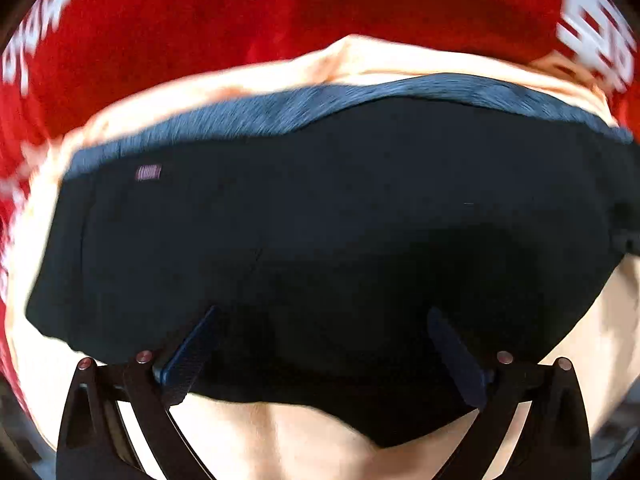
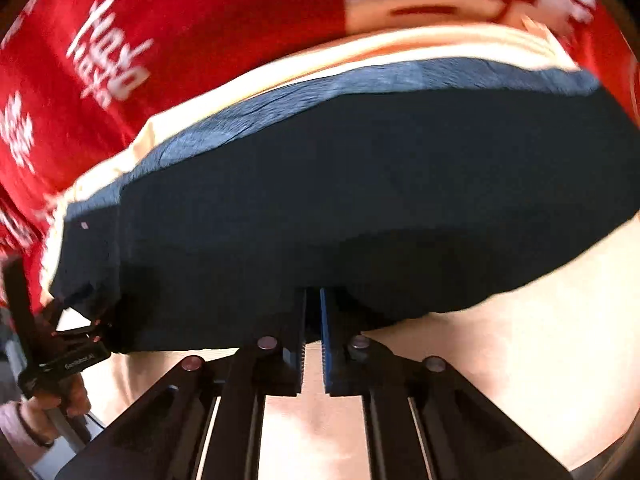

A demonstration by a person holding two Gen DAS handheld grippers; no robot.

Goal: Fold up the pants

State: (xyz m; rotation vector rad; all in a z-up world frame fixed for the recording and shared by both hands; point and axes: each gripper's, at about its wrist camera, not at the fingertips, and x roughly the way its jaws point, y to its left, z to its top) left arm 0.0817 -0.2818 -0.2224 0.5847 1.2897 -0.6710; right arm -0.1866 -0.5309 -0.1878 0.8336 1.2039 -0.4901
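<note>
While both of my hand-held grippers point steeply down, this is how things lie:

Pants: the dark navy pants (image 1: 340, 208) lie folded in a broad flat stack on a cream cloth (image 1: 304, 436); a lighter blue band of fabric shows along the far edge, and a small striped tag sits near the far left corner.

Left hand-held gripper: my left hand-held gripper (image 1: 326, 354) has its blue pads spread wide apart over the near edge of the pants, the pad tips lying against the dark fabric; nothing is pinched between them.

Right hand-held gripper: my right hand-held gripper (image 2: 313, 312) has its jaws brought together, with only a thin slit between the pads, at the near hem of the pants (image 2: 360, 184); I cannot tell whether any fabric is caught there.

Background: a red cloth with white lettering (image 2: 192, 32) lies beyond the cream cloth.

Blur: both views are smeared.
</note>
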